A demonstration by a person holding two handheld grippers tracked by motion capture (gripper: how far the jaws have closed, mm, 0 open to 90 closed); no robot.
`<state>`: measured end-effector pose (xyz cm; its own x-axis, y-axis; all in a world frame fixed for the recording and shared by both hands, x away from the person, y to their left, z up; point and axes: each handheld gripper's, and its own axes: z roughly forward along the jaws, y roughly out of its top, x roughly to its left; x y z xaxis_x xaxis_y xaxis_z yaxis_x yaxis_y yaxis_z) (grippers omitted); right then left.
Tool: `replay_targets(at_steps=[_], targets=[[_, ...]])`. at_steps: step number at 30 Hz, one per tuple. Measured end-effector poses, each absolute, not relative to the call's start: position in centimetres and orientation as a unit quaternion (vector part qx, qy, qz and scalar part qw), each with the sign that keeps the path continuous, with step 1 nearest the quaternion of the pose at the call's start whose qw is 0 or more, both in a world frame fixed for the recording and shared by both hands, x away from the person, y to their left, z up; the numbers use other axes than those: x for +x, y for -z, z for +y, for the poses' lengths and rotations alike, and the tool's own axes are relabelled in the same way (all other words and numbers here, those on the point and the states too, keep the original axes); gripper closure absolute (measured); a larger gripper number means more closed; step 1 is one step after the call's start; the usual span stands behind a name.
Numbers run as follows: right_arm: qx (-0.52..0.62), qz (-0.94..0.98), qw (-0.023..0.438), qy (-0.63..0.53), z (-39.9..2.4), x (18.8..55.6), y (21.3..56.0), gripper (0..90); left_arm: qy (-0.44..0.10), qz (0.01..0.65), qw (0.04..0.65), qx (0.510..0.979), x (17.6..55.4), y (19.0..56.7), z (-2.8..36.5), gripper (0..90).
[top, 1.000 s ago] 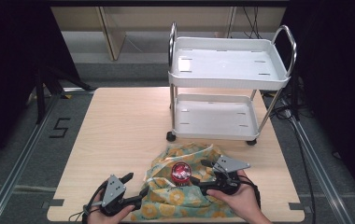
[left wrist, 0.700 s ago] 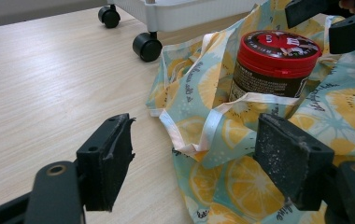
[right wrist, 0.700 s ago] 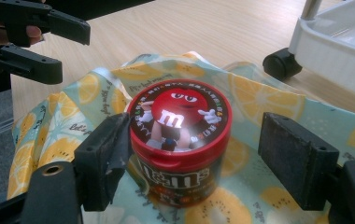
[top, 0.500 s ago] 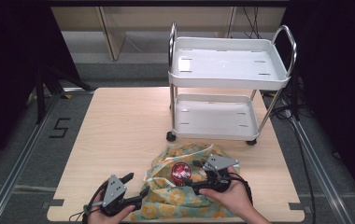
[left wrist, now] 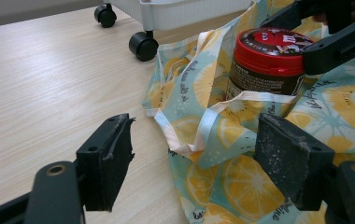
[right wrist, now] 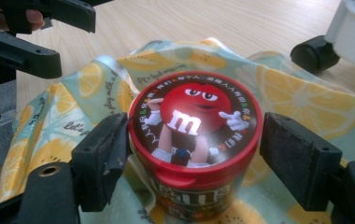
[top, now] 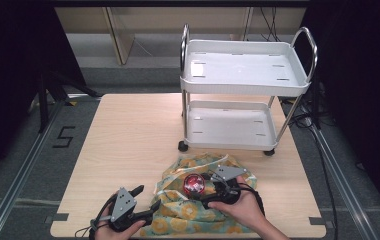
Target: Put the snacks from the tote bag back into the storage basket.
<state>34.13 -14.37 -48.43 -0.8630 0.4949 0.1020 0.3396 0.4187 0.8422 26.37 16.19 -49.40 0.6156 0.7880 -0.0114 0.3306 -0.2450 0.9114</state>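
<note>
Candy jar (right wrist: pixel 195 140) w/ red M&M's lid sits upright on the lemon-print cloth bag (top: pixel 198 210) at near edge of table (top: pixel 128 135), just in front of the white cart (top: pixel 245 70).

Right gripper (right wrist: pixel 194 156): jaws apart, straddling the lid. Left pad looks touching the lid rim, right pad w/ a small gap beside it. Not clamped yet. Vs 1 s ago, right hand (top: pixel 245 207) has slid left and in over the bag; gripper was off to the jar's right then, now brackets it. Jar itself hasn't moved across the three high views.

Left gripper (left wrist: pixel 194 163): jaws wide apart, low on table at bag's left edge, aimed at a white strap/hem (left wrist: pixel 199 133) of the bag; holding nothing. Position approx same as 1 s ago.

Read: approach on jar done, grasp is the step in hand. Closing should pinch at lid, which is round and smooth, so a squeeze off-centre could let it twist or slip. Left looks ready to pin or lift bag edge. Cart shelves bare, castors (left wrist: pixel 143 45) close behind bag.
</note>
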Motion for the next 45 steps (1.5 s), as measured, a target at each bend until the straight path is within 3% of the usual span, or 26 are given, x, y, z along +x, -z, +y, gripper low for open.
replay_targets(at_steps=[25, 45], targets=[[0.245, 0.854, 0.104, -0.447, -11.3, 34.9, 50.0, 22.3, -0.231, 0.368, 0.488, 0.757, 26.4, 49.5, 16.0, 26.9], [0.254, 0.848, 0.131, -0.445, -11.1, 34.3, 50.2, 26.4, -0.232, 0.367, 0.486, 0.759, 26.3, 49.5, 16.1, 27.0]])
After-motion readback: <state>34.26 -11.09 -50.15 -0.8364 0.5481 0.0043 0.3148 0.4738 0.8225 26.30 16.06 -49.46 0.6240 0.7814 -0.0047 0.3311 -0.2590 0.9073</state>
